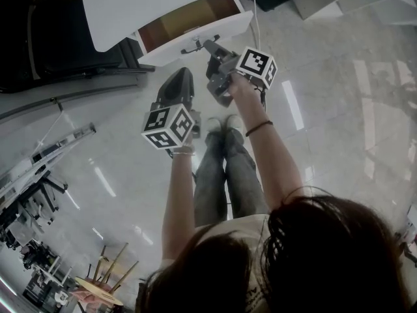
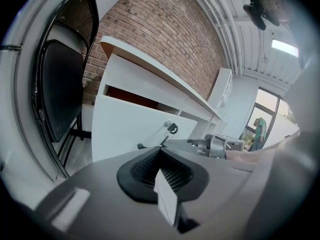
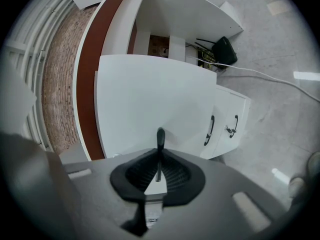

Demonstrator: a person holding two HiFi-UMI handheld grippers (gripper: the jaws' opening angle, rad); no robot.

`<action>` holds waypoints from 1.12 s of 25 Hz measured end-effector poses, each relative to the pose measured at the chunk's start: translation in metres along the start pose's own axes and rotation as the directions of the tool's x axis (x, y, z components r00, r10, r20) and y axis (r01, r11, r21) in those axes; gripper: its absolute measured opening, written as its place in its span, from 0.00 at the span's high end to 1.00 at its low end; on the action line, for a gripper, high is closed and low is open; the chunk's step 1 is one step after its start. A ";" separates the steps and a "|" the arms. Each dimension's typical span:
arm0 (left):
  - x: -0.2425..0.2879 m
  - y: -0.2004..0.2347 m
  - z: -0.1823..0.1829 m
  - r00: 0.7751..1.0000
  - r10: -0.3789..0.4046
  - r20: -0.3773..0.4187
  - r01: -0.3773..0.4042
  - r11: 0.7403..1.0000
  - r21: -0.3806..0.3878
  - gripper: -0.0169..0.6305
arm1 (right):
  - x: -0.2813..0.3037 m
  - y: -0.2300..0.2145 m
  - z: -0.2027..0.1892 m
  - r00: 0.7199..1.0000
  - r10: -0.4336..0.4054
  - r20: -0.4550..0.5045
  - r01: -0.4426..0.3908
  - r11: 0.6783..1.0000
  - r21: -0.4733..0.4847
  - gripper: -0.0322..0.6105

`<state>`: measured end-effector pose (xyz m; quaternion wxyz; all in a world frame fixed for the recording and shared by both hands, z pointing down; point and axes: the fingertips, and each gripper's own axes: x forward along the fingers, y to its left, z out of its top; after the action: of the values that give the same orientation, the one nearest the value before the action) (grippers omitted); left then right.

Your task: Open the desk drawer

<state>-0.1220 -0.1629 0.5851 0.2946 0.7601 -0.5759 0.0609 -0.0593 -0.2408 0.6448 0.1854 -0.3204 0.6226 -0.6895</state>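
**Right claw grips the handle of the partly open desk drawer**

The person stands over a white desk, a gripper in each hand. The desk drawer sits just under the tabletop and is pulled part-way out, so its brown inside shows between the tabletop edge and the white drawer front. In the right gripper view, the right claw is closed on the thin dark drawer handle, which rises from between its jaws against the drawer front. In the head view, the same claw meets the handle at the front's middle.

The left claw hangs near the drawer, apart from it and lower in the head view. Its own view shows its jaws pressed together with nothing between them. That view also shows a key in the drawer's lock, a black folding chair to the left of the desk, and a brick wall behind it. A low white cabinet with two dark handles stands beside the drawer on the glossy floor.
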 end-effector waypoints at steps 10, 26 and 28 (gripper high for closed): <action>-0.011 -0.007 -0.004 0.999 -0.039 -0.025 0.039 0.999 0.010 0.98 | -0.006 -0.001 -0.001 1.000 -0.012 0.028 0.012 1.000 0.013 0.91; -0.027 -0.013 -0.014 0.995 -0.091 -0.042 0.092 0.995 0.033 0.98 | -0.022 -0.005 -0.014 0.998 -0.005 0.060 0.005 1.000 0.009 0.91; -0.027 -0.014 -0.014 0.995 -0.095 -0.041 0.097 0.995 0.038 0.98 | -0.024 -0.006 -0.016 0.998 -0.004 0.063 0.003 1.000 0.008 0.91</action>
<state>-0.1147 -0.1304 0.5791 0.2931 0.7914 -0.5315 0.0728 -0.0516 -0.2126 0.6448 0.2050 -0.3422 0.6130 -0.6820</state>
